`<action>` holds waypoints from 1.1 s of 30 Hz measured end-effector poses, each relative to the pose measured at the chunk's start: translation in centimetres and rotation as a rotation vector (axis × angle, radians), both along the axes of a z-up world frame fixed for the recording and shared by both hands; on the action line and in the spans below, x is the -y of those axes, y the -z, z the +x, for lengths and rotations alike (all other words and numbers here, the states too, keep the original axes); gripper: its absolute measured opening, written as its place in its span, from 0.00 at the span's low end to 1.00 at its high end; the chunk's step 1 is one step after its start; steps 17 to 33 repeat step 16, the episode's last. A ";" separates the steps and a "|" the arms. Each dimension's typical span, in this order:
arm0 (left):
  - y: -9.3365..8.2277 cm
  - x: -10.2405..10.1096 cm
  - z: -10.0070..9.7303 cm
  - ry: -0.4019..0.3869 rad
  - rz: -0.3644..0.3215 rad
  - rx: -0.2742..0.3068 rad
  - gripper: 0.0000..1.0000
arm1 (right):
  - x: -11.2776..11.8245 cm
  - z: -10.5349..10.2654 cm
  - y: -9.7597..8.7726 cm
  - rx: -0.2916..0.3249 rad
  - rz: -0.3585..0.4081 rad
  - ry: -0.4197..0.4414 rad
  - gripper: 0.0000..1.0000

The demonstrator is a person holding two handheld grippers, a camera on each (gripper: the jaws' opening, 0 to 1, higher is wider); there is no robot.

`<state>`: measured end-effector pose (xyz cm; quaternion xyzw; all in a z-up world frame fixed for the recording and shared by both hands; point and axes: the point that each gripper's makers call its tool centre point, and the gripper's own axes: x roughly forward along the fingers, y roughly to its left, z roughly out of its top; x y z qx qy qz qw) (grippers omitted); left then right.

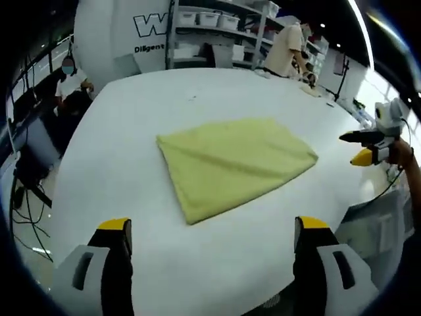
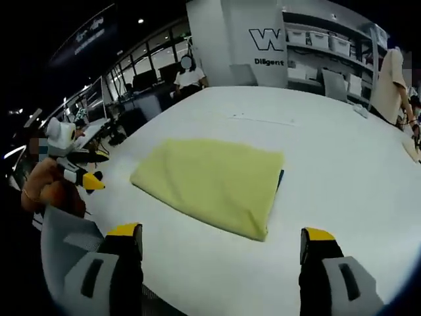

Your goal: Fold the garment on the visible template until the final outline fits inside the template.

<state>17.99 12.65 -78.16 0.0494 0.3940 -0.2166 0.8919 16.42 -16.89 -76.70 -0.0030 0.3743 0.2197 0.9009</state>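
- The yellow garment (image 1: 233, 163) (image 2: 212, 182) lay folded flat near the middle of the white table (image 1: 125, 151) (image 2: 342, 164).
- A dark edge (image 2: 280, 178) showed just beside the cloth.
- Your left gripper (image 1: 214, 230) (image 2: 89, 170) was spread wide, grasping nothing.
- Your right gripper (image 2: 222, 238) (image 1: 358, 146) was likewise released and empty.
- Shelves (image 1: 223, 26) stood beyond the table.

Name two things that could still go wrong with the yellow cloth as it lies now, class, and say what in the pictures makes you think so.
1. A dark edge peeks out beside the folded cloth; if that is the template, the outline may not sit fully inside it.
2. Both grippers, left and right, are open and off the cloth, which lies loose on the white table; a fold might spring open.
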 end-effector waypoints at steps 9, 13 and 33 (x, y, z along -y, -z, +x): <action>-0.8 -0.1 -0.8 -0.010 -0.013 0.036 0.99 | -0.1 -1.2 -0.4 0.020 -0.004 -0.011 0.99; -0.9 -0.6 -1.1 -0.011 -0.001 0.037 0.99 | -0.1 -1.4 -0.4 0.016 -0.003 -0.002 0.99; -0.8 -0.7 -1.2 -0.018 -0.005 0.033 0.99 | -0.1 -1.6 -0.4 0.017 -0.008 -0.003 0.99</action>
